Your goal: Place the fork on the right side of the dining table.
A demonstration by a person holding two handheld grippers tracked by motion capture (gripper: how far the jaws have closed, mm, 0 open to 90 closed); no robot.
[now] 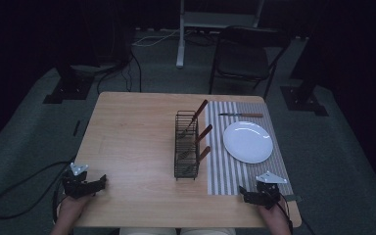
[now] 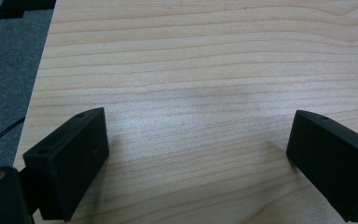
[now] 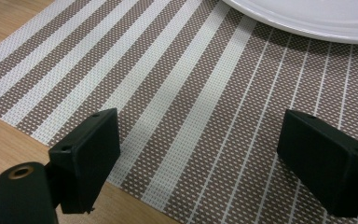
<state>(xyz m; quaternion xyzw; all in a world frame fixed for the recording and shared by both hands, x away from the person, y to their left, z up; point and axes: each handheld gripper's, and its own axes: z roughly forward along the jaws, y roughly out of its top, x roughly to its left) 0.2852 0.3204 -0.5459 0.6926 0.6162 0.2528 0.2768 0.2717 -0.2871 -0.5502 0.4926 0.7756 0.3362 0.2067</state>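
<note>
Left gripper lower left of high view, jaws spread over bare wooden table, right gripper lower right, jaws spread, nothing between, over striped placemat, white plate right of centre, just beyond.

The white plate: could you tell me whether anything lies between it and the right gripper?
Nothing visible does: only bare striped placemat lies between the open right gripper and the white plate.
</note>
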